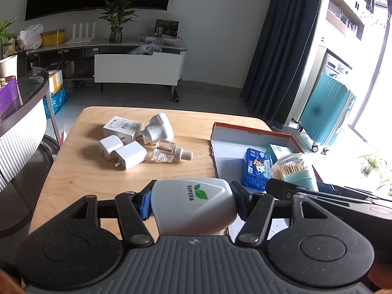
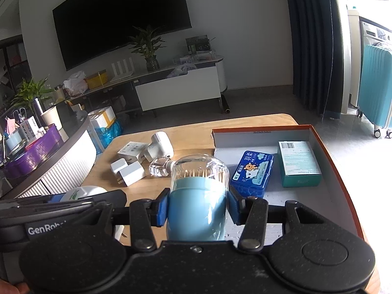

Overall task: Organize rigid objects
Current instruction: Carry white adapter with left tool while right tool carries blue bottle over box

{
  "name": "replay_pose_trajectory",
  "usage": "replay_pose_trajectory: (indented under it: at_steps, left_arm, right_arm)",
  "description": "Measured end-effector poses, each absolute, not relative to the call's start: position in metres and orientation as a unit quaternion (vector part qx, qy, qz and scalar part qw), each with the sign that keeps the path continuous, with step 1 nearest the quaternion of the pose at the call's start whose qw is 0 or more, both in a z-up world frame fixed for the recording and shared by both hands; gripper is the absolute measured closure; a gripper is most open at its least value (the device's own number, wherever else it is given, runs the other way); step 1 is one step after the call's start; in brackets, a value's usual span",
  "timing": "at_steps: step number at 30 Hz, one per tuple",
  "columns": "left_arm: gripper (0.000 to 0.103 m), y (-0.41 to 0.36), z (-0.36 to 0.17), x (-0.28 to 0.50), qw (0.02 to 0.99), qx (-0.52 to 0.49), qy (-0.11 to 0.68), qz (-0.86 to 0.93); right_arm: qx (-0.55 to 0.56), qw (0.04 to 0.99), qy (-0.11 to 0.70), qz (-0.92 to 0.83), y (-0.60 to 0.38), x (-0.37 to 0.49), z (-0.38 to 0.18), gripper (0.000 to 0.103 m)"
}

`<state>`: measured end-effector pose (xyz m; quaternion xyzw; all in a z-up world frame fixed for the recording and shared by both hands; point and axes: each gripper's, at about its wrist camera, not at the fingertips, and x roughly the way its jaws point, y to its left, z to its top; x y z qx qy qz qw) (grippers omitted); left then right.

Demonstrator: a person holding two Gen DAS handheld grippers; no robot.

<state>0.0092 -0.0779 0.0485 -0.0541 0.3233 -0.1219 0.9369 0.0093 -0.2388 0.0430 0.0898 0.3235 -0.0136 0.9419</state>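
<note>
Left wrist view: left gripper (image 1: 193, 203) clamps a white "SUPERB" plastic device (image 1: 193, 205) between its pads; right gripper (image 2: 198, 208) grips a pale-blue, clear-domed toothpick holder (image 2: 198, 196).

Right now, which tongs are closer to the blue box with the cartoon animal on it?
Right. The right tongs, clamping the blue toothpick jar, sit just in front of the blue cartoon box. The left tongs, gripping the white plug-in device, are off to its left.
</note>
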Motion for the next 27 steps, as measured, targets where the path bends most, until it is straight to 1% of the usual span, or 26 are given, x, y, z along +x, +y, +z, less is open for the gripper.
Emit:
replay_pose_trajectory:
  at_steps: [27]
  left_arm:
    - [0.040,-0.114,0.047,0.026,0.927,-0.046,0.339,-0.156]
  right_arm:
    - [0.093,0.936,0.334,-0.055,-0.273,0.015,0.045,0.045]
